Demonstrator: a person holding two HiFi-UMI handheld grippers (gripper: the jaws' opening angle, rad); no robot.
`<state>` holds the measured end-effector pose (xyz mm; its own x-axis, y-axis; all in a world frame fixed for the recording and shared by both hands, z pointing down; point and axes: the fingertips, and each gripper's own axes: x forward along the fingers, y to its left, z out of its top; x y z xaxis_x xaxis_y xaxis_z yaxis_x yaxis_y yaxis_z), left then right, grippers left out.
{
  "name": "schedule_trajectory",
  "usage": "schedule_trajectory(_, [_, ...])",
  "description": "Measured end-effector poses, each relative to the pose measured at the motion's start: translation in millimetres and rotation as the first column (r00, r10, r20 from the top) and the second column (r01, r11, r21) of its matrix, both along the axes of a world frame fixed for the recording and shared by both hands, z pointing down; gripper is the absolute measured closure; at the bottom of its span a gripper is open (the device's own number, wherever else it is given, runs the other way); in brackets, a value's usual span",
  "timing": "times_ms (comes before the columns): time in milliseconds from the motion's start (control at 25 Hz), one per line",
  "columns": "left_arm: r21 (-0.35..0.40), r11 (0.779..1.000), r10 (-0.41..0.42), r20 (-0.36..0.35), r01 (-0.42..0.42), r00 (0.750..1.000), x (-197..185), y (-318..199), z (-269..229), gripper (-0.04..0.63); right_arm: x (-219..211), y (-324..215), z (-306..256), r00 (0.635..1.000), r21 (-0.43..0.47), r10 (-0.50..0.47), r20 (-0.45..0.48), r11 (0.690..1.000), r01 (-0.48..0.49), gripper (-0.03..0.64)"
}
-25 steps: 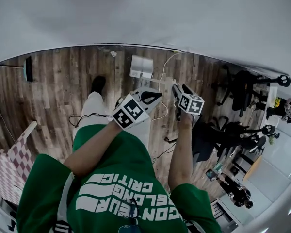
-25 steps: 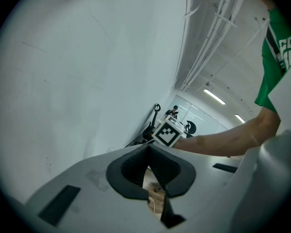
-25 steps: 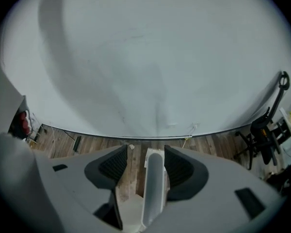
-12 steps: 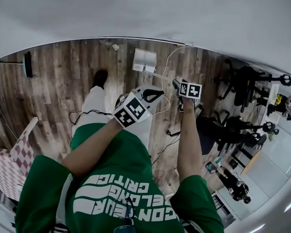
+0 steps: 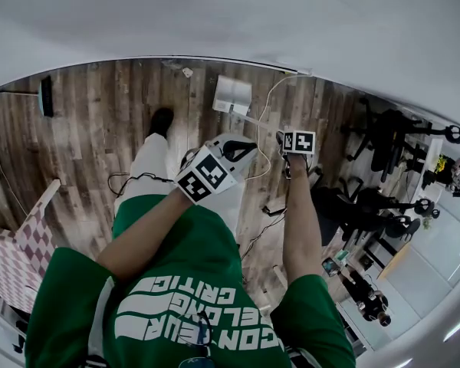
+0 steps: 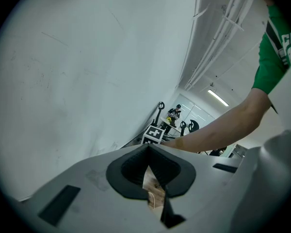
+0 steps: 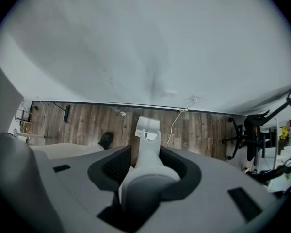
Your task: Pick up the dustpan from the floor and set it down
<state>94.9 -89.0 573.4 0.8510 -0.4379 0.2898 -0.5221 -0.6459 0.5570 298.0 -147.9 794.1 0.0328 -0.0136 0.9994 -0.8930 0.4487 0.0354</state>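
A white dustpan (image 5: 232,94) rests on the wooden floor by the wall, its long handle (image 5: 257,121) rising toward me. In the right gripper view the pan (image 7: 147,125) lies straight below and the handle (image 7: 148,155) runs up between the jaws. My right gripper (image 5: 284,139) points straight down, its jaws closing with the handle's thick top snug between both pads. My left gripper (image 5: 244,147) hovers level beside it. In the left gripper view its pads (image 6: 136,166) nearly meet, with nothing in them.
A white cable (image 5: 265,98) runs from the wall past the dustpan. Black cables (image 5: 130,181) trail by my shoe (image 5: 160,121). Office chairs (image 5: 391,140) stand at the right, a checkered piece (image 5: 15,259) at the left. The white wall (image 5: 230,14) is close ahead.
My right gripper has sunk straight down onto the top of the dustpan's handle. The left gripper has hardly shifted.
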Motion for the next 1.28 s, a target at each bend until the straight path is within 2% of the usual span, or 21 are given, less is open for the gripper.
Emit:
schedule_trajectory(520, [-0.011, 1.000, 0.008, -0.001, -0.008, 1.000, 2, 7, 3, 0.600, 7, 12, -2, 0.998, 0.049, -0.004, -0.065, 0.999, 0.007, 0.497])
schedule_trajectory(960, [-0.010, 1.000, 0.008, 0.018, -0.008, 1.000, -10, 15, 6, 0.600, 11, 23, -3, 0.997, 0.073, -0.007, -0.077, 0.997, 0.012, 0.500])
schedule_trajectory(1280, [0.019, 1.000, 0.023, 0.041, -0.024, 0.999, -27, 14, 2, 0.600, 12, 43, -15, 0.993, 0.116, 0.096, -0.068, 0.989, -0.088, 0.500])
